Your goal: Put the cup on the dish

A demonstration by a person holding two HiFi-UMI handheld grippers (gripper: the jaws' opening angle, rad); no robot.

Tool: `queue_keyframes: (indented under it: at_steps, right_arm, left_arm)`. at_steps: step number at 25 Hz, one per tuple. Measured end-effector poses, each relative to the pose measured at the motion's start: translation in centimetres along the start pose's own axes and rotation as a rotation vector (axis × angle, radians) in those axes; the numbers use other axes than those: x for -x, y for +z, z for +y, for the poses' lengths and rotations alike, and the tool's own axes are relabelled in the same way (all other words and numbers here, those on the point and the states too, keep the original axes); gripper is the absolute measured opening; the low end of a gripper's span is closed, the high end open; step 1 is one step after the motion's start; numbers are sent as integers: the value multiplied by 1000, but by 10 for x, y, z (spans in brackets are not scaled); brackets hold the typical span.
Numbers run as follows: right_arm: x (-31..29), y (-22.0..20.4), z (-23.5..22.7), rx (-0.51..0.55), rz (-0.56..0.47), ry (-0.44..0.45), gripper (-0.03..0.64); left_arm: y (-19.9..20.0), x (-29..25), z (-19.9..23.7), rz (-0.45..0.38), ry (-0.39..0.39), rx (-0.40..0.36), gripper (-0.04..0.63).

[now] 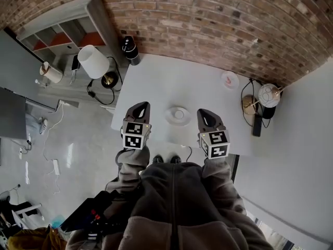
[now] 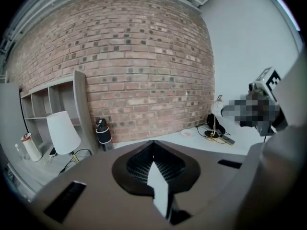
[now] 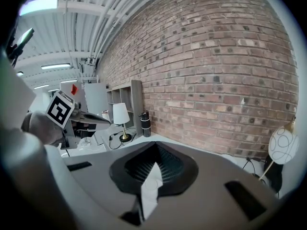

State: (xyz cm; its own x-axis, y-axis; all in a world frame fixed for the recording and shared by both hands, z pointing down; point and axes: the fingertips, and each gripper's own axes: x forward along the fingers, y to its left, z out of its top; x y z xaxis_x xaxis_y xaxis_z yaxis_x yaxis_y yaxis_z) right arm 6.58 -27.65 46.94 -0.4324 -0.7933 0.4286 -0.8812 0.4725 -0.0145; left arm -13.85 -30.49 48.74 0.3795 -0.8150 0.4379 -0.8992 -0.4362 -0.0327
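A white round dish (image 1: 178, 114) lies on the white table (image 1: 156, 82), near its front edge. The small pinkish cup (image 1: 229, 79) stands far back on the right, also seen as a small pink spot, the cup (image 2: 186, 133), from the left gripper view. My left gripper (image 1: 138, 110) hovers left of the dish and my right gripper (image 1: 207, 117) right of it, both pointing toward the wall. The left gripper (image 2: 153, 143) has its jaws together with nothing between them. The right gripper (image 3: 154, 145) looks the same, empty and closed.
A black bottle (image 1: 130, 50) stands at the table's back left corner. A white-shaded lamp (image 1: 93, 61) and a shelf (image 1: 62, 35) are off to the left. A round globe lamp (image 1: 269, 95), cables and a dark phone (image 1: 257, 125) sit at the right edge. A brick wall (image 1: 208, 20) lies behind.
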Motion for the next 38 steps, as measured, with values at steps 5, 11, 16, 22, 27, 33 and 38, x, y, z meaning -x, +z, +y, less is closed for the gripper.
queue_keyframes:
  at_steps: [5,11,16,22,27,33,38]
  right_arm:
    - [10,28,4,24,-72,1,2]
    - [17,64,12,35,-156,17,2]
    - [28,99,16,16,-256,41,2]
    - [31,111,18,84,-283,26,2]
    - [36,121,22,140,-314,13,2]
    - [43,127,23,147,-330,11,2]
    - [49,129,22,153,-341,0,2]
  left_arm:
    - [42,24,-9,-106,-21,-29,5]
    - [70,46,-7,-162,-41,-34,6]
    - [100,58,1,-221,-30,-44,5]
    - [118,62,-6,-271,-44,-65,5]
    - [125,61,-15,-286,-69,-68,5]
    - [129,62,-20,-283,-79,-74,5]
    - [130,61,-21,-285,-82,-71,5]
